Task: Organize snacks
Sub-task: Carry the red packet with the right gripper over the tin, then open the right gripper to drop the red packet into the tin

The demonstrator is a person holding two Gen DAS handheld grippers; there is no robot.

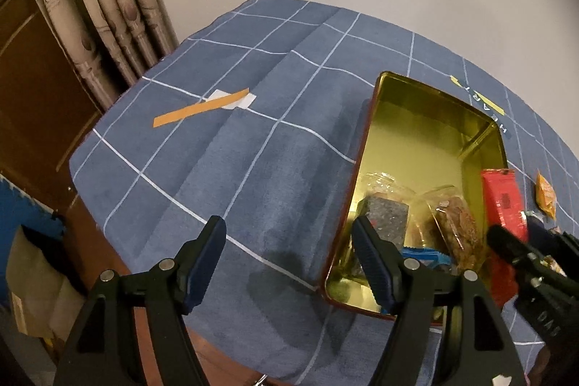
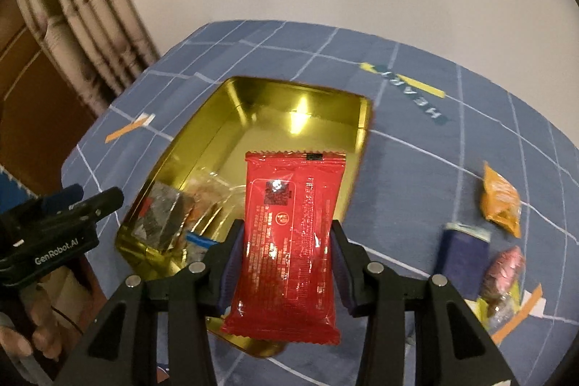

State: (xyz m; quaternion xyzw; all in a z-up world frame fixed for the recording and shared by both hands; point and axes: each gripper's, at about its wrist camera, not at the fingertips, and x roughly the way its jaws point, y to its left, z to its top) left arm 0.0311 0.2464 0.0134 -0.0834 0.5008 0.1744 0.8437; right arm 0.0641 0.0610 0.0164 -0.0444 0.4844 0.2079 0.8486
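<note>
Tablecloth [image 1: 253, 151], tin [image 2: 202, 118], half-hidden snacks [image 1: 456, 223]

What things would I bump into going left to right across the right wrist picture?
Black left gripper → gold rectangular tin → red foil snack packet → dark blue small box → orange crinkly snack packet.
</note>
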